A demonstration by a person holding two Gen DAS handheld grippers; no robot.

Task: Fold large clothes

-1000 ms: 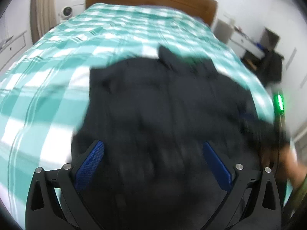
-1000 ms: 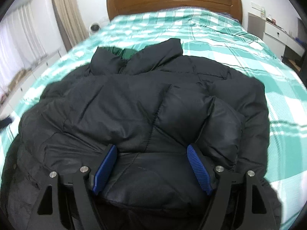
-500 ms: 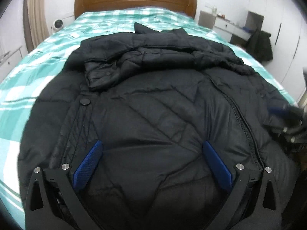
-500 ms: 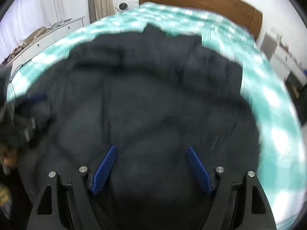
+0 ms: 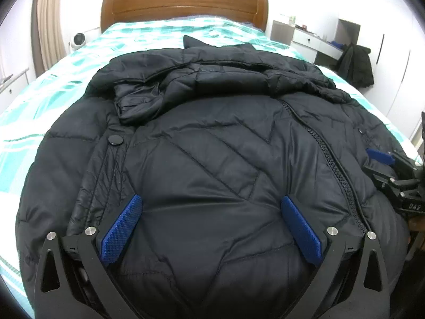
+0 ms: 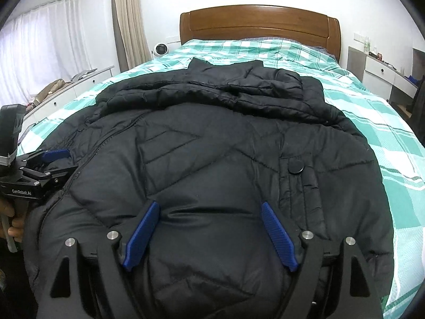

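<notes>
- Left gripper: jaws spread wide over the near hem of the jacket; blue pads lie against the fabric, nothing pinched between them.
- Same gripper in right view, at the left edge, low over the jacket's side; a hand grips its handle.
- Right gripper: jaws wide and opening; puffy fabric bulges up between the pads, but they do not press on it, so no hold.
- Same gripper in left view, at the right edge, resting at the jacket's edge.
- Jacket: black, quilted, spread across the near half of the bed, front up, collar end toward the headboard.
- Upper part is bunched, with folds heaped across the chest.
- Zipper runs from the collar area down to the hem; round snap on the placket side.
- Bed: green and white check cover, bare beyond the collar.
- Around: beige curtain and small white fan to the left of the headboard; white desk and dark coat hanging at right.
</notes>
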